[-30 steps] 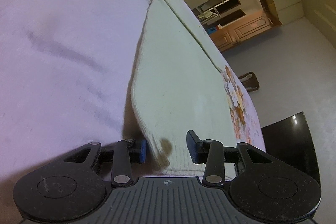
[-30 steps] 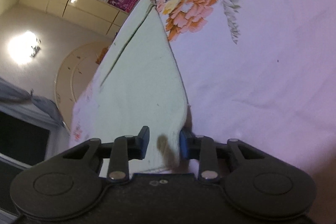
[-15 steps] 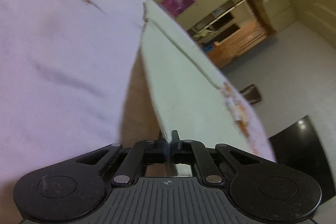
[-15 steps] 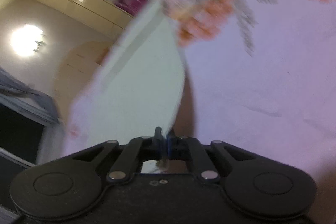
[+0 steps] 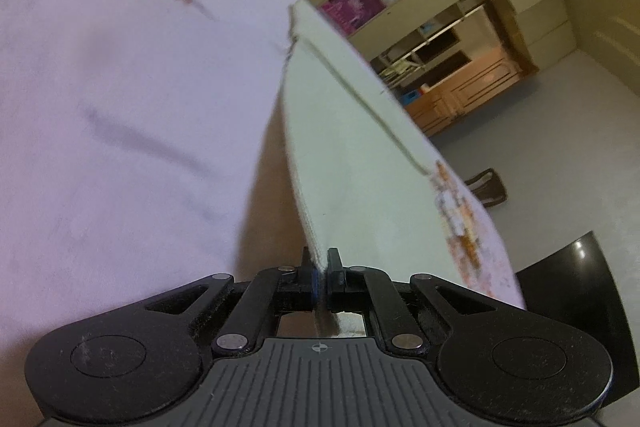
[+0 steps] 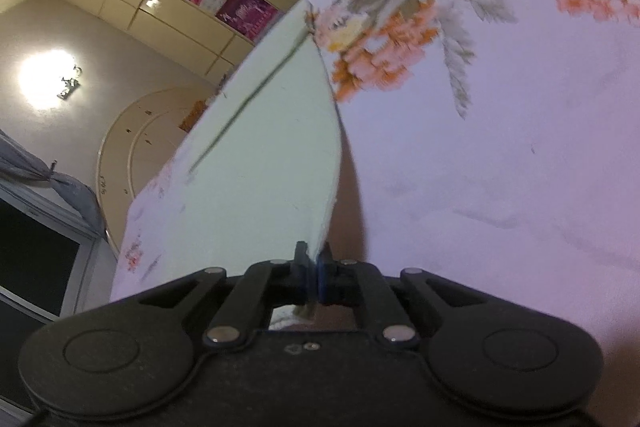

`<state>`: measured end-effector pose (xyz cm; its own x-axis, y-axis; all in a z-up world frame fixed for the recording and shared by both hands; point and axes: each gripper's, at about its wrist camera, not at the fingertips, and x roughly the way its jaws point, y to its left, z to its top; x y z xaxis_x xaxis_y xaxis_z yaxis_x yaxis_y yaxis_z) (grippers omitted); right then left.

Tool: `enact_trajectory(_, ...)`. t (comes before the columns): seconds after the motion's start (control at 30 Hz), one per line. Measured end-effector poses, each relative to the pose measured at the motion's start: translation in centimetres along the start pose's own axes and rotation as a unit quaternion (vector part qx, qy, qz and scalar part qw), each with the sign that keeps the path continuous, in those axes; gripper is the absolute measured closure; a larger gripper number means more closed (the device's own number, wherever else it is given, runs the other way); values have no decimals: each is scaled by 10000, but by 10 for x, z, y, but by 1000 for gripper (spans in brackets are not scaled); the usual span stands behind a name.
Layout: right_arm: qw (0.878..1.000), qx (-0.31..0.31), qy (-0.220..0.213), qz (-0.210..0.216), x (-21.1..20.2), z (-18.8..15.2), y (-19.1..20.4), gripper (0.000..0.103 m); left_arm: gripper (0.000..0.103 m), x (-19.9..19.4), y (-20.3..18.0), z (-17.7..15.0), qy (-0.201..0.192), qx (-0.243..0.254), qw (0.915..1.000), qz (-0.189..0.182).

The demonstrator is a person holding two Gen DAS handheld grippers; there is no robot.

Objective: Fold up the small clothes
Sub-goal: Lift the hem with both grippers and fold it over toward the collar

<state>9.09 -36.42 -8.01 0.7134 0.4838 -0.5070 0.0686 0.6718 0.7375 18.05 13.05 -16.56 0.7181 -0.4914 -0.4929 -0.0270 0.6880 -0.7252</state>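
Left tool (image 5: pixel 320 265) and right tool (image 6: pixel 313 259) each clamped on pale garment (image 5: pixel 352 163) hem, lifted off bedsheet (image 5: pixel 120 107); fold itself not yet made.

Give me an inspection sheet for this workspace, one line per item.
Surface: bedsheet, lilac with flower print.
Job's things: pale green garment, near edge lifted off the sheet, far end resting on it.
Clutter: nothing seen.
Grippers: left gripper shut on one near corner of the garment; right gripper shut on the other.
Cables: nothing seen.
Surroundings: wall cabinets with magenta posters, wooden sideboard, ceiling lamp, dark window.
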Motion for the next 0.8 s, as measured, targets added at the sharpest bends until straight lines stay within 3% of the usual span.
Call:
enact_trajectory(0.3,9983,-443,-305,223,9,51,45,99,99,8,-20,48,-400,-180,9985,-329)
enact_trajectory(0.53,9955,-819,-412,228,45,104,82,99,99,53,-32,106,-638,-171,9968,-446)
enact_trajectory(0.8,9964,-554,-600,245,104,178,84,99,99,130,-53,192,-731,80,9969,-294)
